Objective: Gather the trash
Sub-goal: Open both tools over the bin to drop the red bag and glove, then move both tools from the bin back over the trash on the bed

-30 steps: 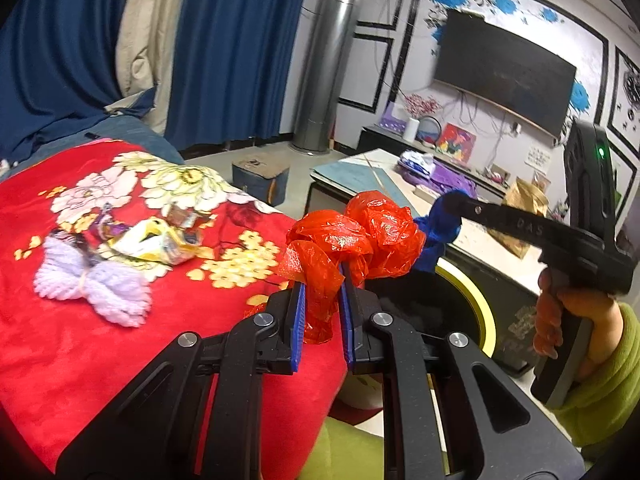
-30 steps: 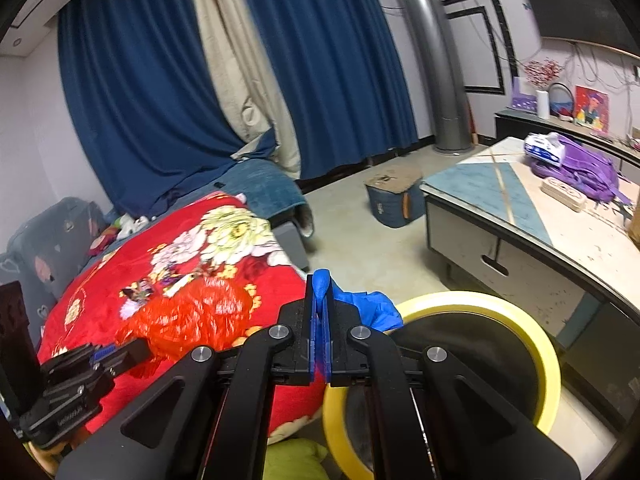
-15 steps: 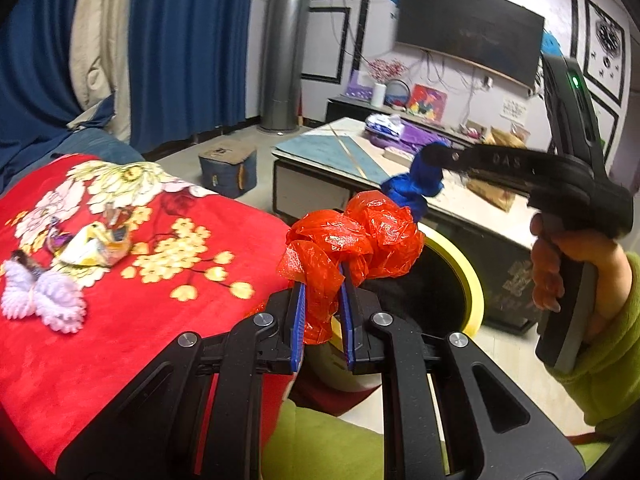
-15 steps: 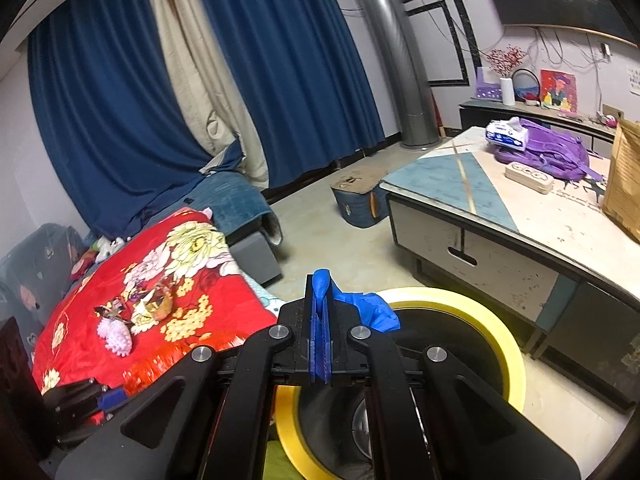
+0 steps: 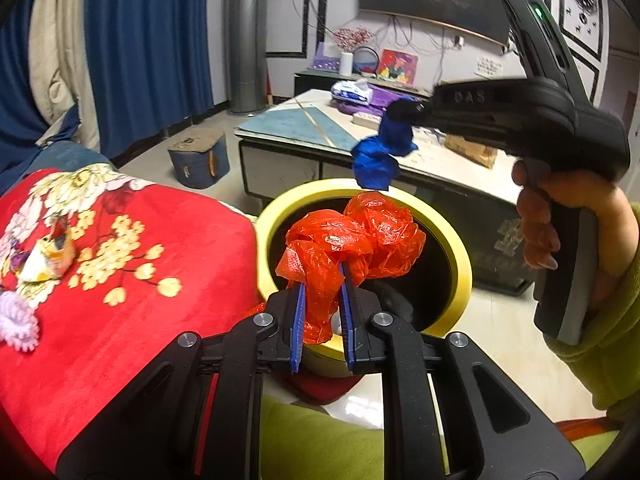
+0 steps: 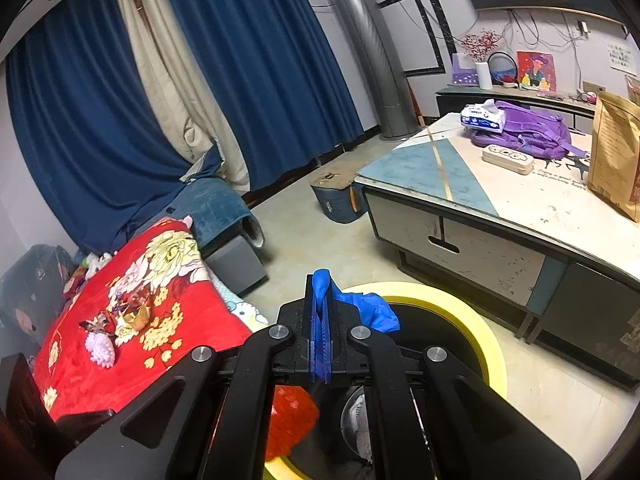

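My left gripper (image 5: 322,304) is shut on a crumpled red plastic bag (image 5: 352,240) and holds it over the mouth of the yellow-rimmed trash bin (image 5: 460,264). My right gripper (image 6: 320,312) is shut on a crumpled blue wrapper (image 6: 370,310); in the left wrist view the wrapper (image 5: 380,156) hangs from that gripper (image 5: 404,112) above the bin's far rim. The bin (image 6: 480,340) lies under the right gripper, with the red bag (image 6: 290,420) low at the left. More scraps, a yellow wrapper (image 5: 46,256) and a purple fluffy piece (image 5: 16,320), lie on the red floral blanket (image 5: 120,300).
A low coffee table (image 6: 500,200) stands behind the bin with a purple backpack (image 6: 528,128), a tissue pack (image 6: 482,116) and a brown paper bag (image 6: 616,152). A blue storage box (image 6: 336,196) sits on the floor. Blue curtains (image 6: 240,80) hang behind.
Both grippers have swung away from the blanket toward the bin. The red bag now hangs over the bin opening and the blue wrapper sits above its far rim. Both grips are unchanged.
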The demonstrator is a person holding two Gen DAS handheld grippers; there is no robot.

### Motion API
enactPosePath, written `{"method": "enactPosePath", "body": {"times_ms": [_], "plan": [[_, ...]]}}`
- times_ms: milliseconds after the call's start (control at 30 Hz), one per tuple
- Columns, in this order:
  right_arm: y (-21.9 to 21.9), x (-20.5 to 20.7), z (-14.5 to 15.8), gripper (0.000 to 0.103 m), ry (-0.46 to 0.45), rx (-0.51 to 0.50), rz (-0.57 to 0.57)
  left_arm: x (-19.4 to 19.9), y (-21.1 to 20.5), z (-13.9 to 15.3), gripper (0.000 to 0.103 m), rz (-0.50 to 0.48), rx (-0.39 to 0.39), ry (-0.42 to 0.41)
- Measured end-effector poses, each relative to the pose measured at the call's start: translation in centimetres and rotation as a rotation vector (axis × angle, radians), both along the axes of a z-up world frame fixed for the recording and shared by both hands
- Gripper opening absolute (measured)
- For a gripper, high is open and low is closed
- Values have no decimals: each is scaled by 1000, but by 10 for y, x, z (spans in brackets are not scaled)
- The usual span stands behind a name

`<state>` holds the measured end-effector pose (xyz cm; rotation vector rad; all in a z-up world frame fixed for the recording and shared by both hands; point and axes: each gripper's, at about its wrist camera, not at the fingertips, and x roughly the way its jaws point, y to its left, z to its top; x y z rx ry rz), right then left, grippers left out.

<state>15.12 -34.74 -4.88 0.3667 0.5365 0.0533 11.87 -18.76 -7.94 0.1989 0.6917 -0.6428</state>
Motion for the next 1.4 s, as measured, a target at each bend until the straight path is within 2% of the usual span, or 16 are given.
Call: {"method": "enactPosePath", "body": {"times_ms": [367, 633, 700, 733, 800, 933, 1000, 1167, 1400], "plan": [[-13, 10, -13, 3, 36, 29, -32, 20, -22, -17, 11, -59, 19, 67], [-20, 15, -20, 3, 59, 48, -50, 37, -23, -21, 12, -58, -23, 122], [-22, 16, -22, 5, 64, 50, -51, 38, -21, -22, 25, -49, -33, 127], [-22, 16, -22, 7, 66, 50, -52, 38, -20, -23, 28, -45, -38, 131], [-24, 15, -24, 21, 67, 53, -55, 37, -17, -21, 36, -39, -53, 135], [-25, 14, -26, 30, 69, 53, -67, 38, -12, -16, 53, -10, -75, 132], [-25, 12, -24, 43, 64, 40, -83, 39, -8, -15, 72, 10, -87, 136], [-21, 7, -18, 54, 36, -10, -108, 41, 5, -10, 92, 65, -119, 142], [-13, 4, -12, 59, 15, -51, -94, 41, 26, 6, 92, 143, -146, 98]]}}
